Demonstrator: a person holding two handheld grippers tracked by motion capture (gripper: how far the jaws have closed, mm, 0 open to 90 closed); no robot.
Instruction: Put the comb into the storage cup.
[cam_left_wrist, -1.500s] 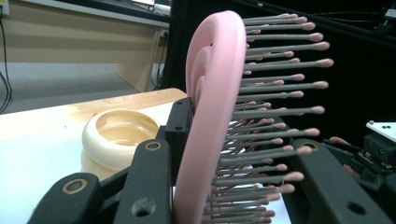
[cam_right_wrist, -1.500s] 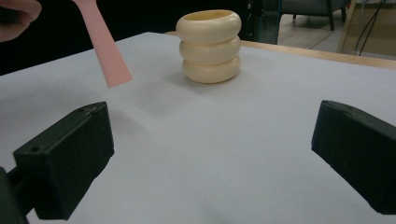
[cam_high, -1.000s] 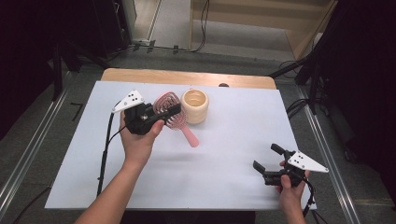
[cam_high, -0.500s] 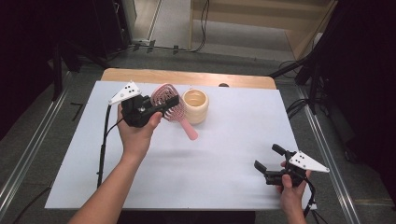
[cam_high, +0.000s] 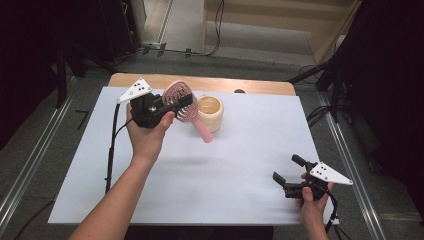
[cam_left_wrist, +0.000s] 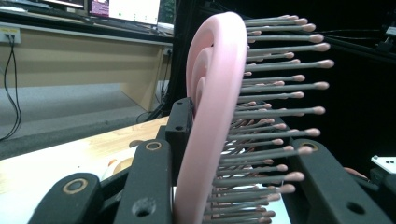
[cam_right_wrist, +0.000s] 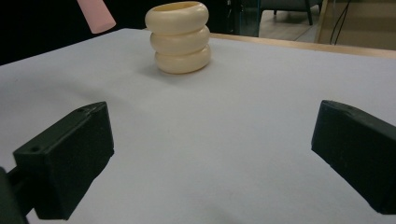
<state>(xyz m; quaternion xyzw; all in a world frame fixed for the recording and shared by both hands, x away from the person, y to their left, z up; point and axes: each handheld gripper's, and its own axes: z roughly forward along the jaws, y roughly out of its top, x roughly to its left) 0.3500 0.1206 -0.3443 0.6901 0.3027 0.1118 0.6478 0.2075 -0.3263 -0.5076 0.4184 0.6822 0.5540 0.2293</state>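
The left gripper (cam_high: 172, 106) has its jaws clamped on the pink hairbrush (cam_high: 181, 100), which has risen off the tabletop (cam_high: 240, 165) and tilted upright, handle now hanging just left of the cream holder (cam_high: 210, 112). That suggests dropping it in handle-first comes next. The right gripper (cam_high: 289, 174) rests near right, jaws apart and empty.

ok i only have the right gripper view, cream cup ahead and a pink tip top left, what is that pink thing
Observer: It's the handle end of a pink hairbrush. The left gripper holds the brush by its head, lifted off the table.
Operator: is the grip solid
Observer: In the left gripper view the jaws sit on either side of the head, one on its back, one among the bristles.
Operator: how close is it to the cup
Observer: From the high view the handle slants down just left of the cup, its tip at the cup's near side. I can't tell whether they touch.
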